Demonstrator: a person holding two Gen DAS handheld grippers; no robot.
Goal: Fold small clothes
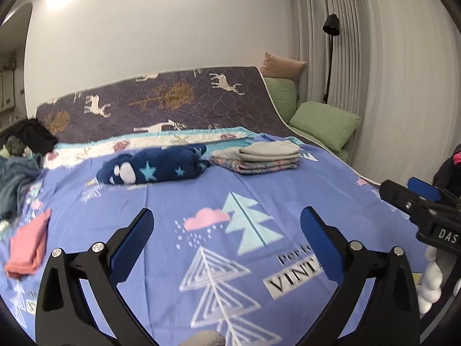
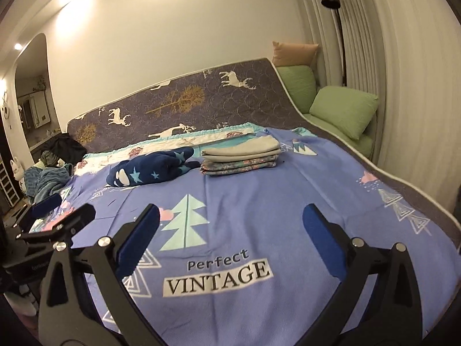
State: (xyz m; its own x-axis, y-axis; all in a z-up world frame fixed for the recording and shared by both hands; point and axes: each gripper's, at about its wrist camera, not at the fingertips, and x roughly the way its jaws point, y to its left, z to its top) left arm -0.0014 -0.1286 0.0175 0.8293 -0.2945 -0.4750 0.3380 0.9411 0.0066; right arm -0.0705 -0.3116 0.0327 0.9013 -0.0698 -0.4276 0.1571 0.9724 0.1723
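Observation:
A folded stack (image 1: 258, 157) (image 2: 241, 155) of a grey garment on a patterned one lies far back on the blue printed bedsheet (image 1: 201, 201) (image 2: 259, 201). Left of it sits a navy star-print bundle (image 1: 152, 167) (image 2: 152, 168). A folded pink garment (image 1: 27, 246) lies near the bed's left edge. My left gripper (image 1: 226, 232) hovers open over the sheet with nothing between its fingers. My right gripper (image 2: 230, 230) is also open and empty above the "Perfect VINTAGE" print. Each gripper shows at the side of the other's view, the right gripper (image 1: 415, 199), the left gripper (image 2: 57, 216).
A heap of unfolded clothes (image 1: 17, 155) (image 2: 49, 173) lies at the bed's far left. Green pillows (image 1: 325, 124) (image 2: 343, 112), a floor lamp (image 1: 330, 43) and curtains stand at the right. A purple deer-print mattress (image 1: 161, 98) leans against the back wall.

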